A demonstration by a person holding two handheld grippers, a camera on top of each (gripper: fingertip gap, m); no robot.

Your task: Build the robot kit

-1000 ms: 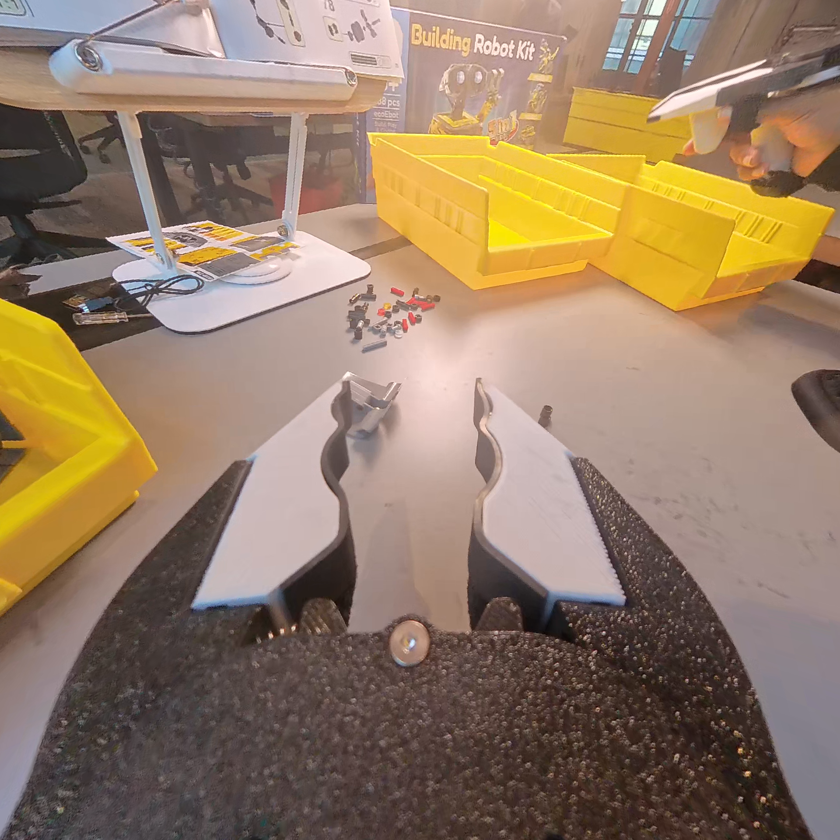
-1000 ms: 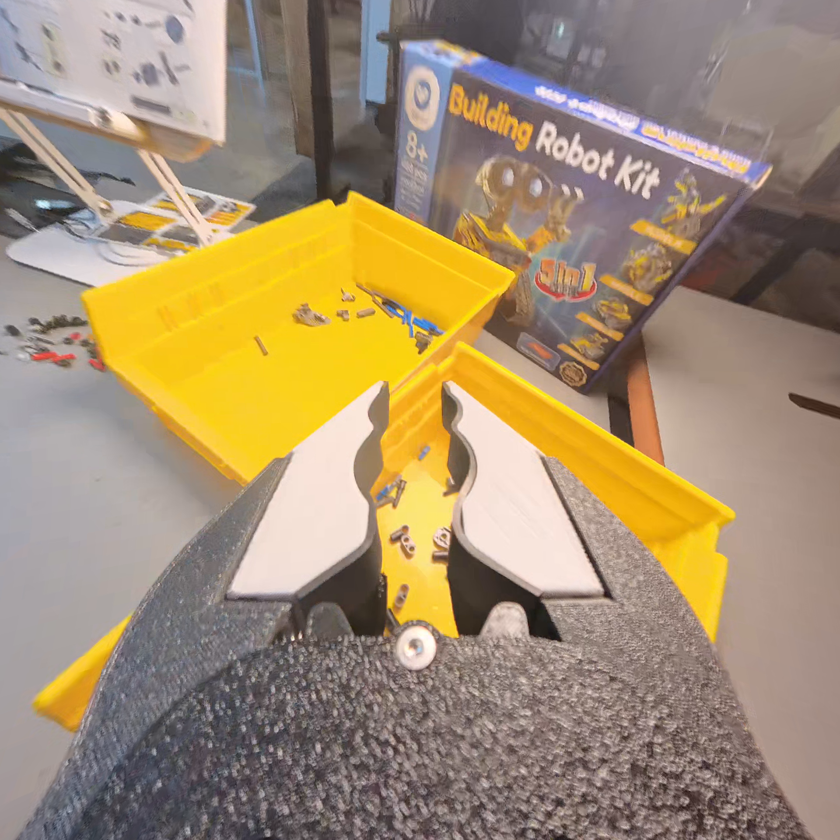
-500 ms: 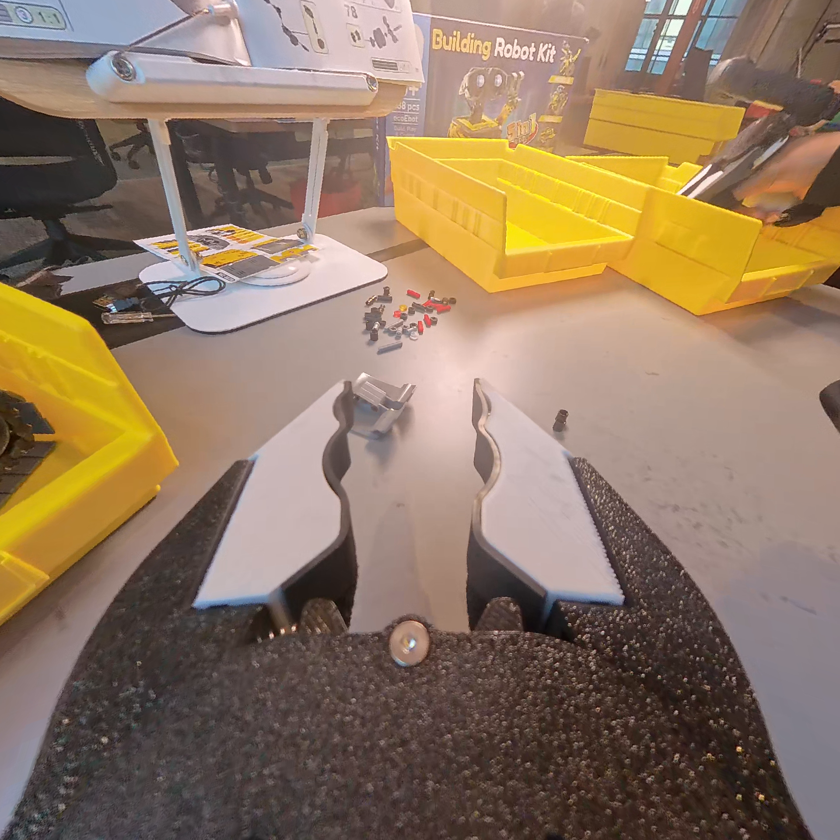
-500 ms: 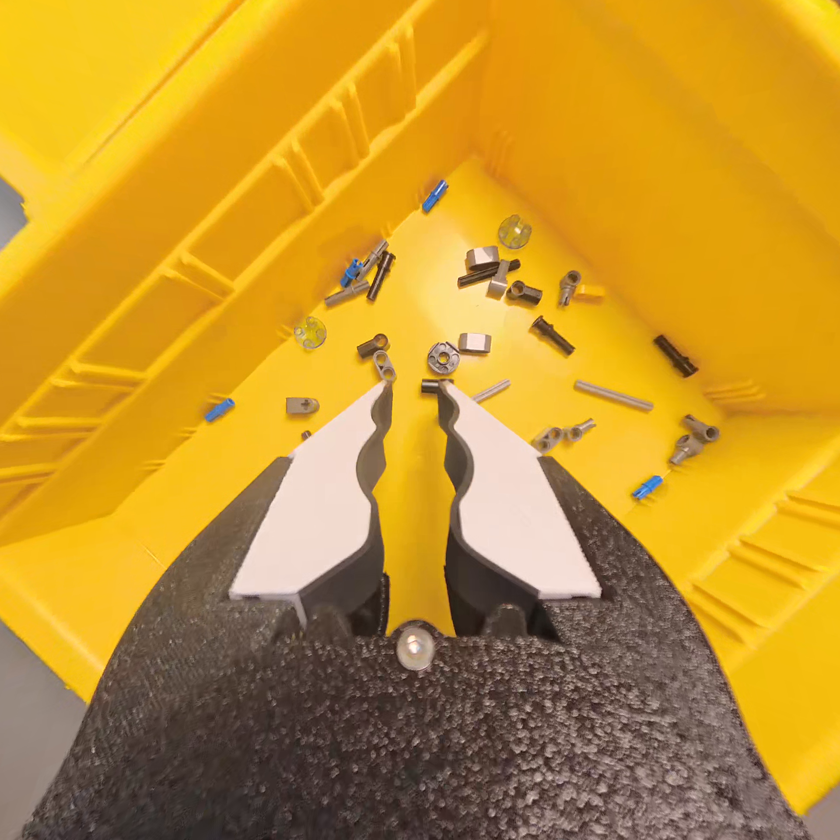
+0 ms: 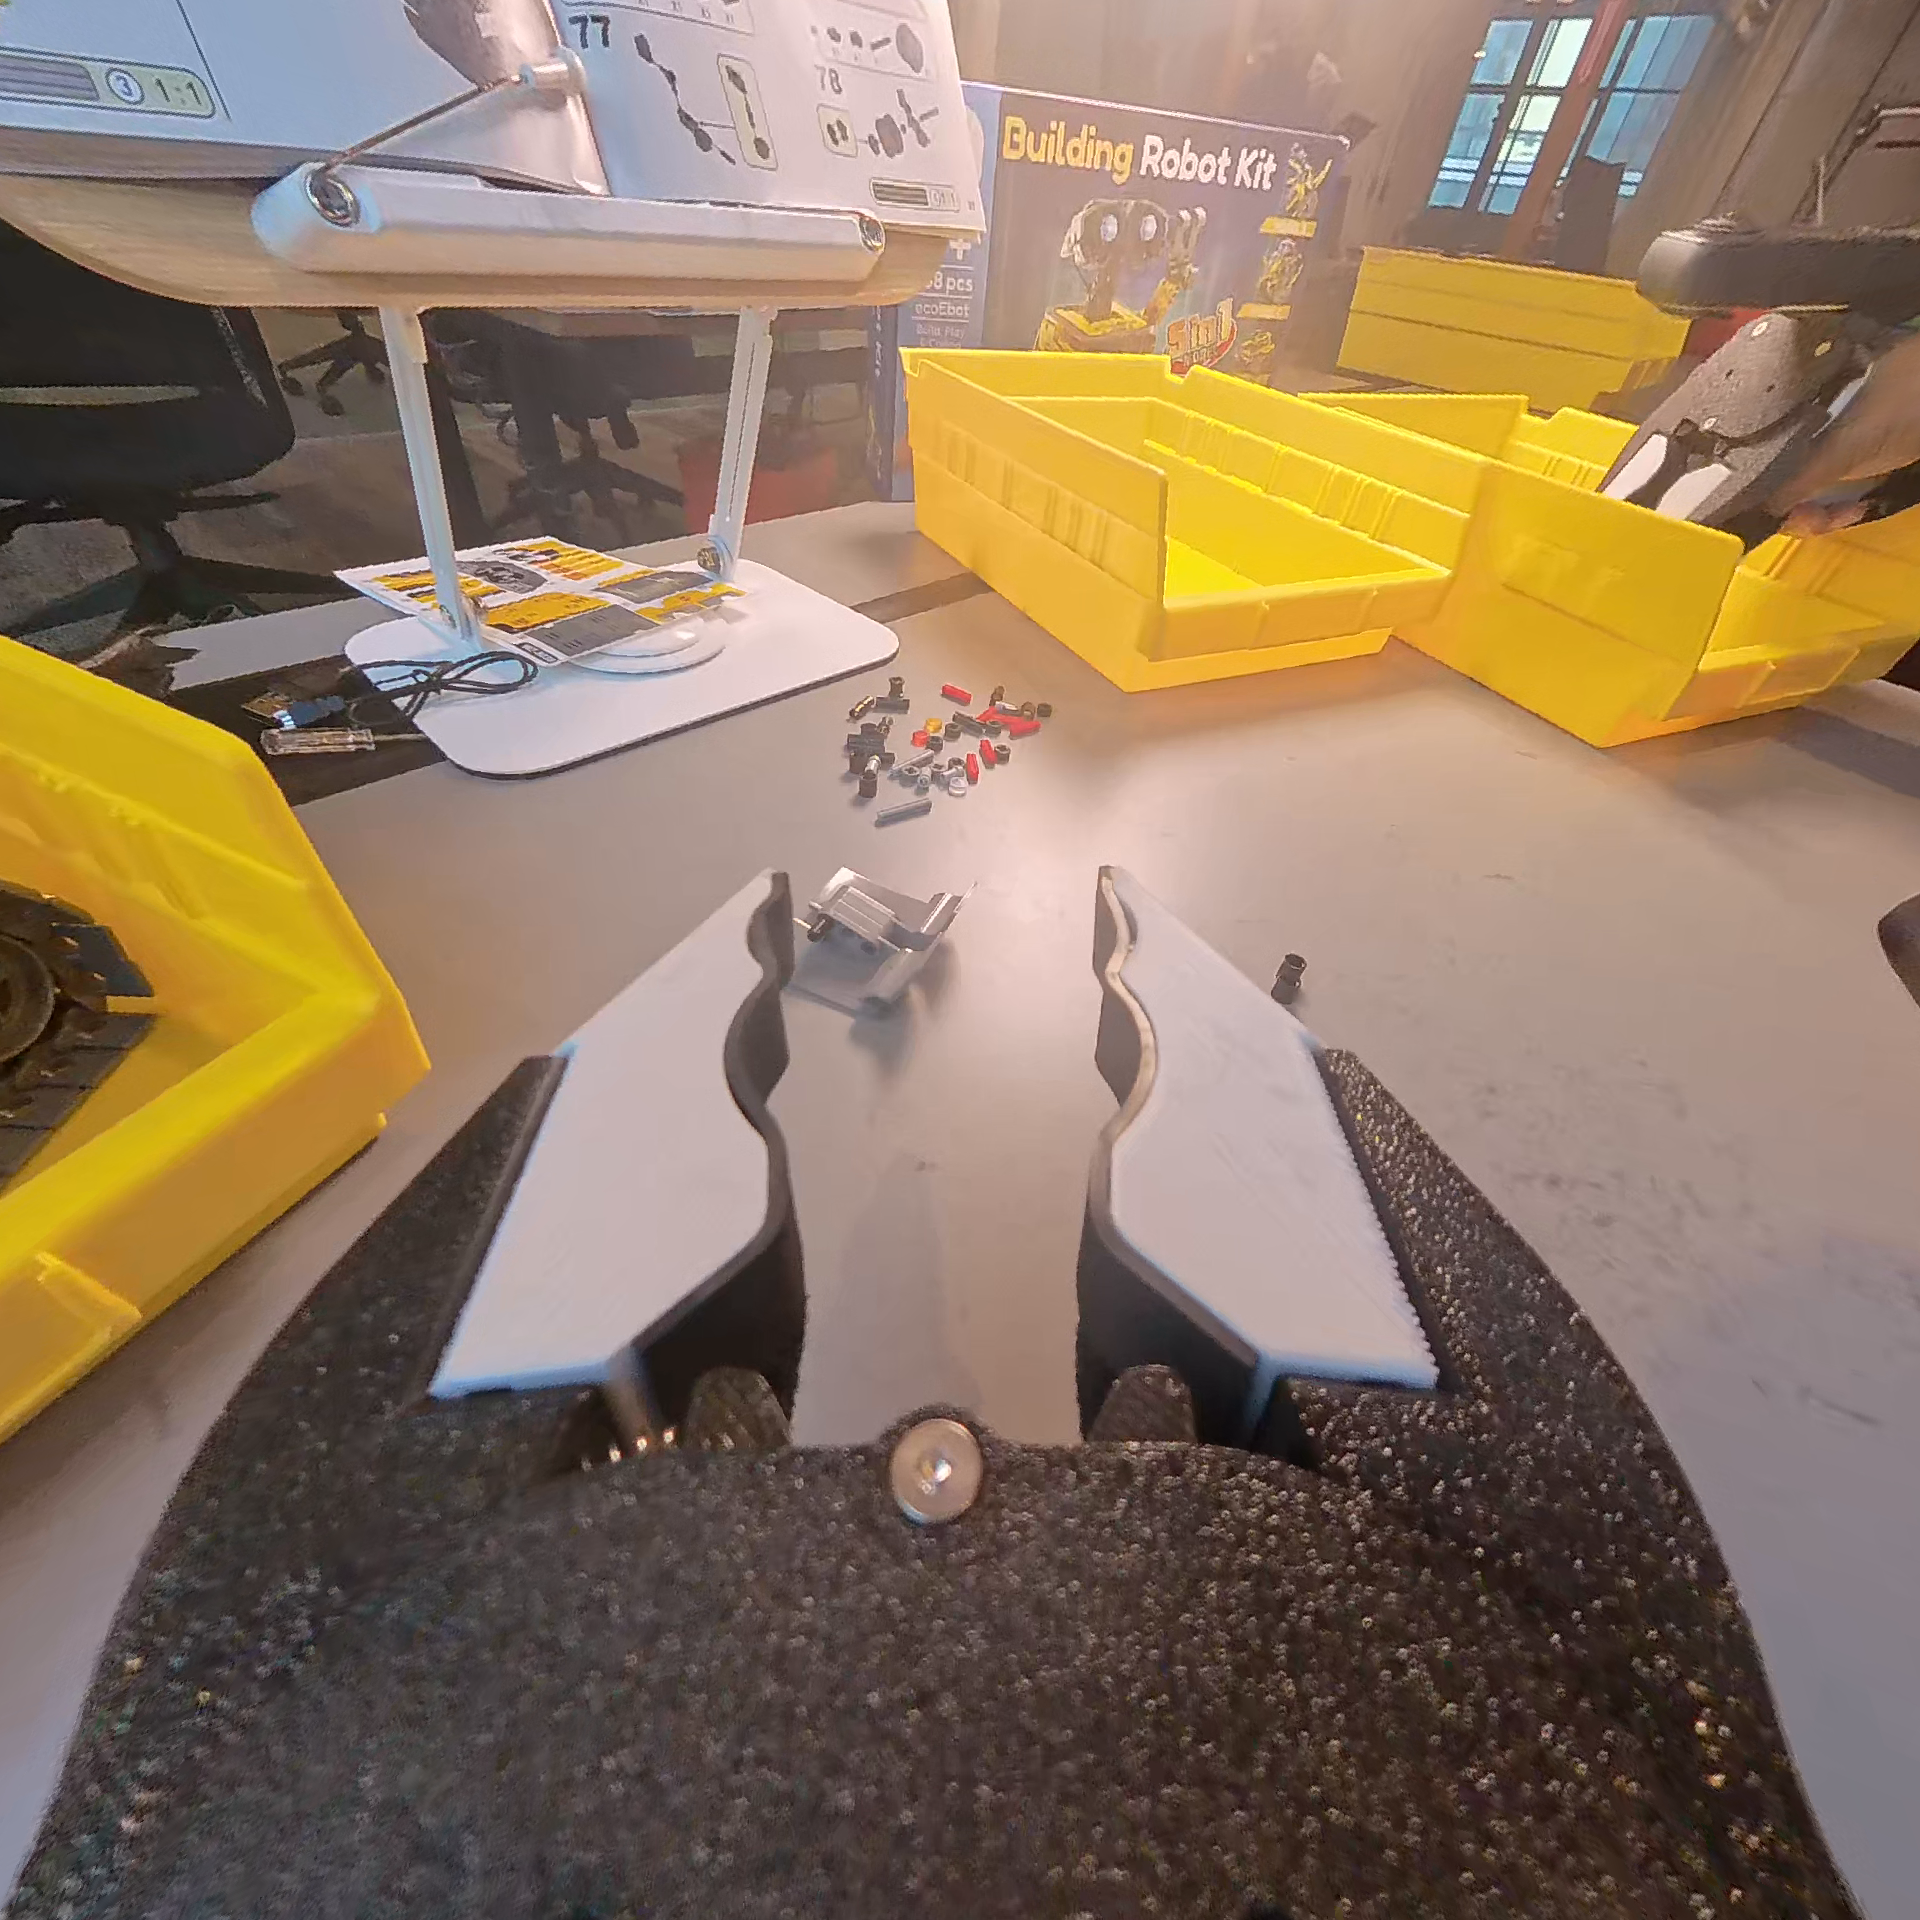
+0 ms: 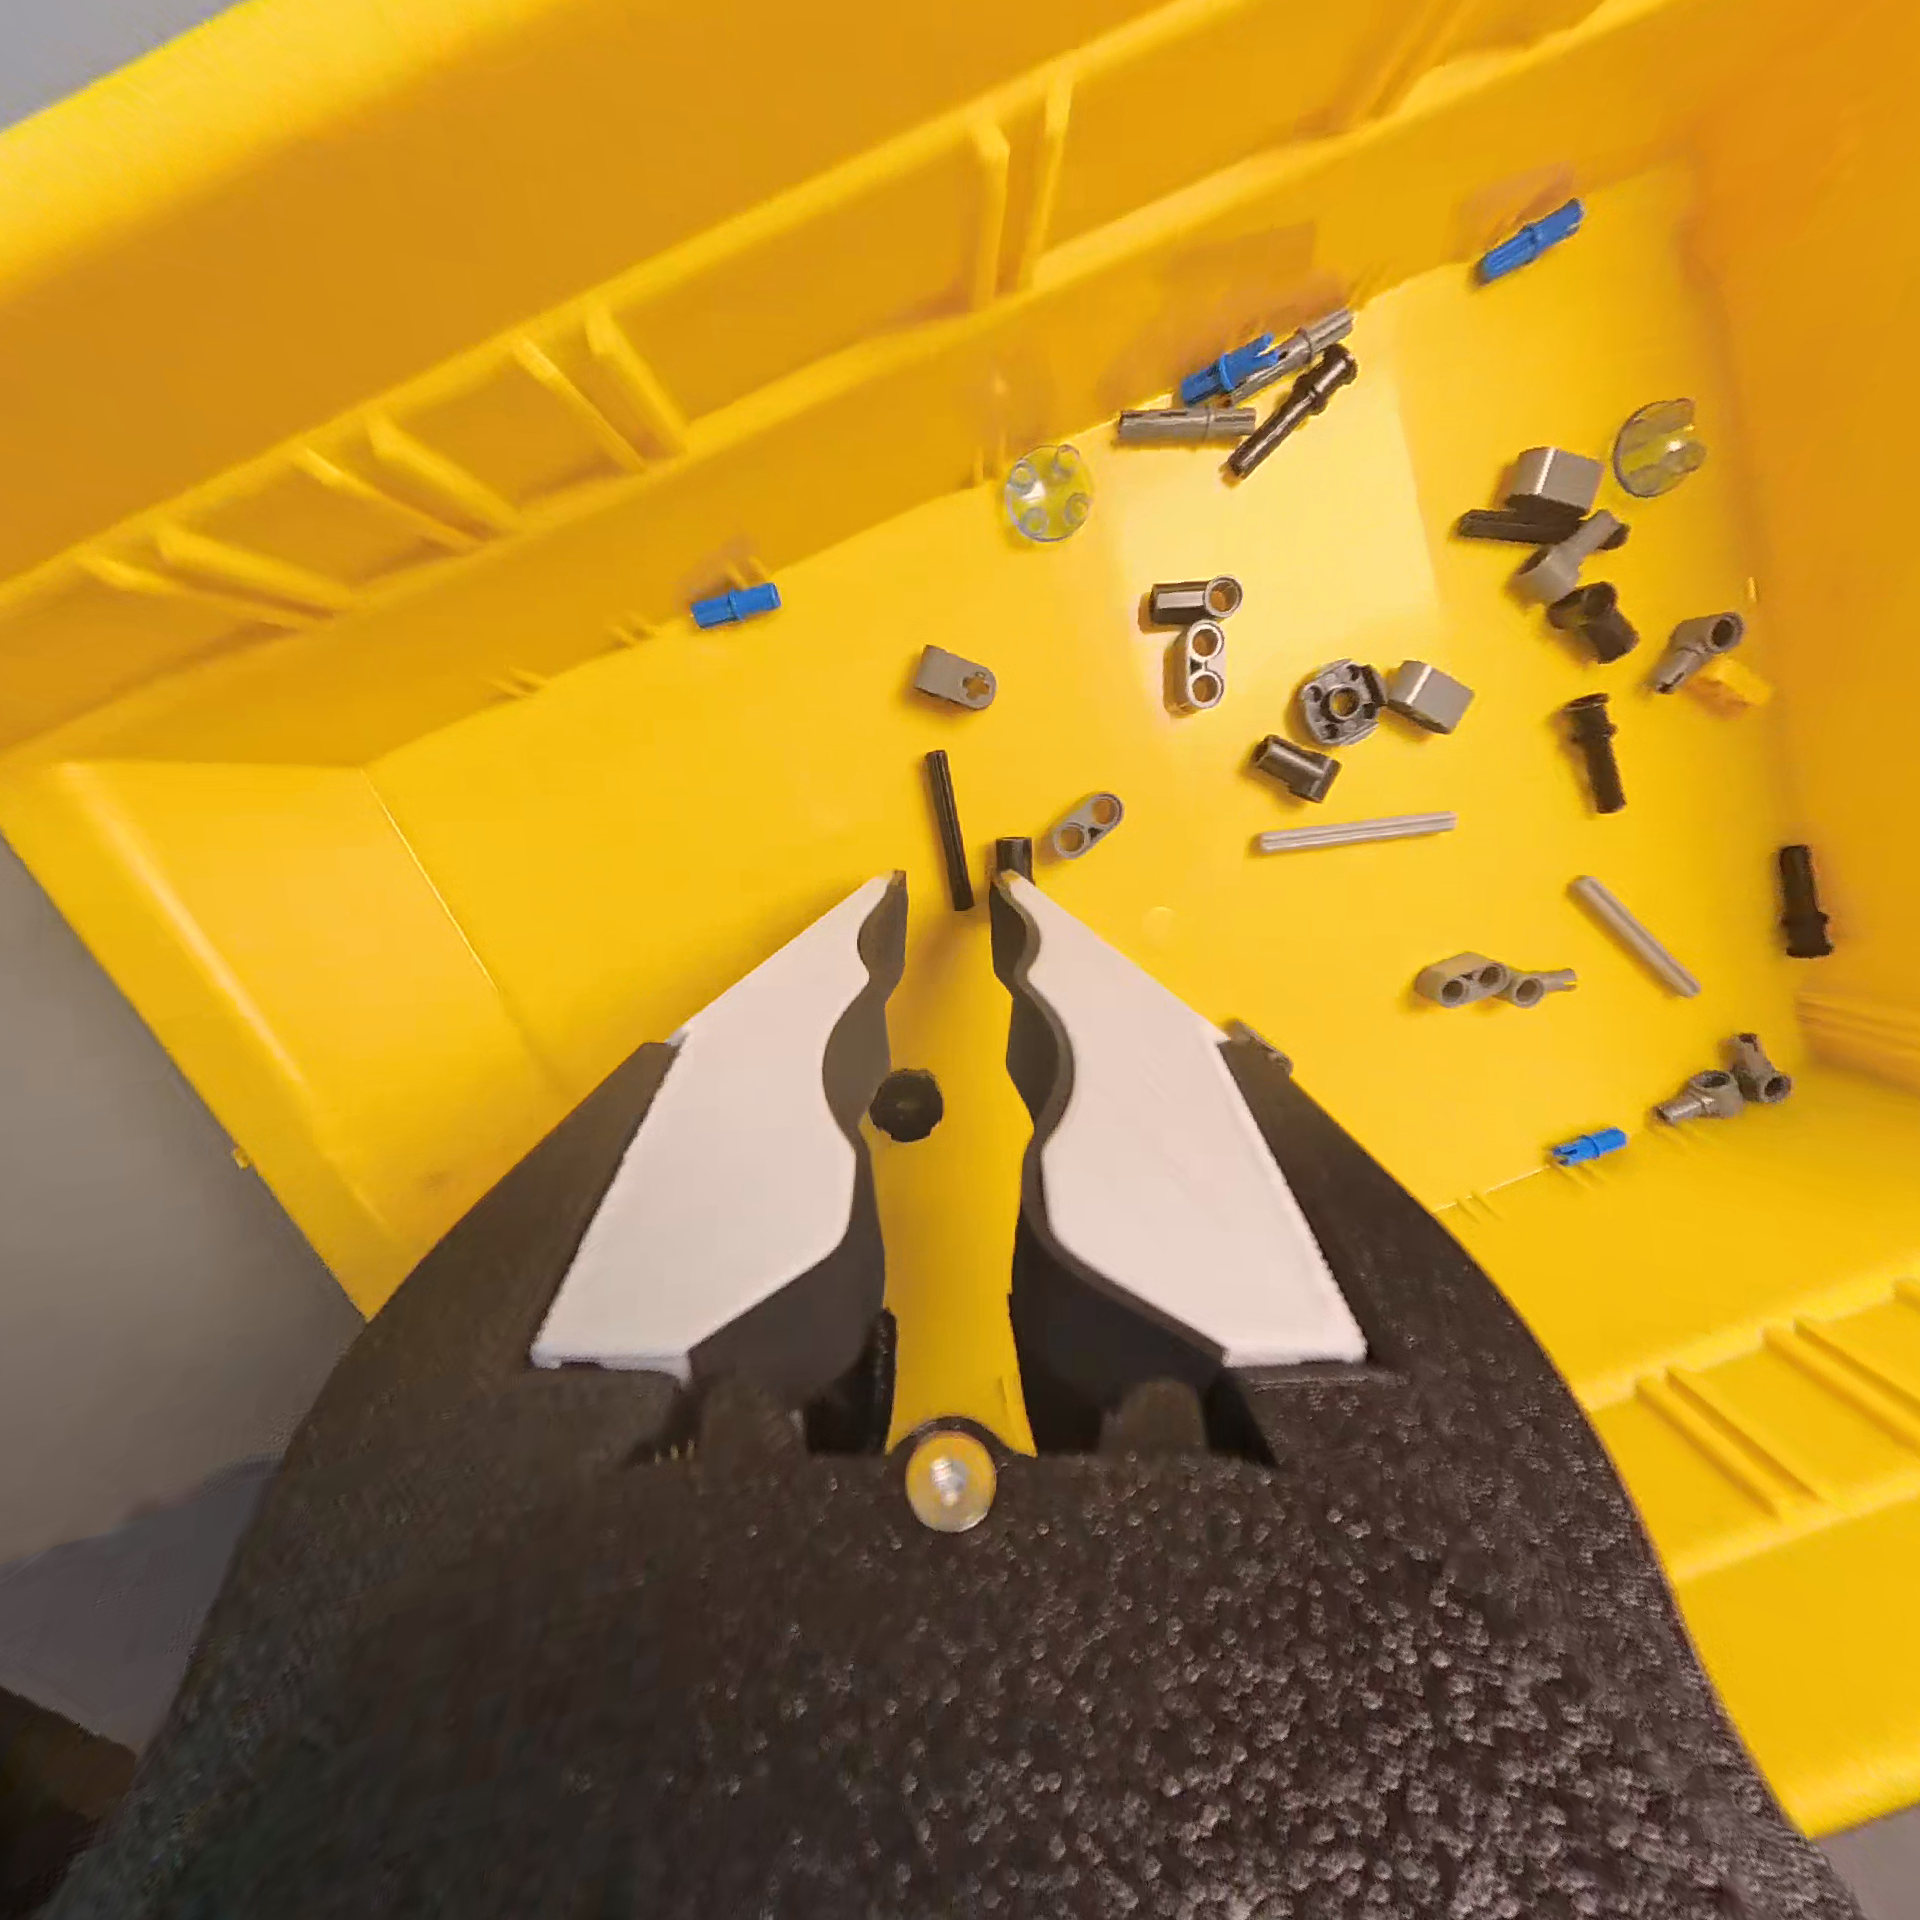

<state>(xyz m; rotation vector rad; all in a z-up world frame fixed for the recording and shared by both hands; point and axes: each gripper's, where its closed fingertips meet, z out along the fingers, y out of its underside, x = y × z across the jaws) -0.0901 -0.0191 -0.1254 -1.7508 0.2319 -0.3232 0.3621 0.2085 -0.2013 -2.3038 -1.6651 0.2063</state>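
Holding both tools over the grey table (image 5: 1351, 1039), we take the small grey bracket piece (image 5: 878, 935) as our landmark for the left side. Our left gripper (image 5: 935, 883) has its jaws wide apart and grips nothing; the bracket piece lies on the table between the fingertips, just beside the left one, and we cannot tell whether they touch. Right of the bracket piece, outside the right finger, sits a small black peg (image 5: 1286, 975). Beyond the bracket piece lies a scatter of small black and red parts (image 5: 940, 743), and farther back a white document stand (image 5: 623, 665) and two yellow bins (image 5: 1143, 540). A third yellow bin (image 5: 208, 935) stands to the left of the bracket piece. Our right gripper (image 6: 945, 888) points into a yellow parts bin (image 6: 520, 883), jaws narrowly apart and empty. A thin black axle (image 6: 948, 831) lies on the bin floor with its near end just beyond the gap between the fingertips, and a short black bush (image 6: 1013, 857) sits by the right fingertip. A black knob-like part (image 6: 906, 1103) lies between the fingers, near the left one. Loose grey, black and blue connectors (image 6: 1455, 675) are spread to the right of the axle.
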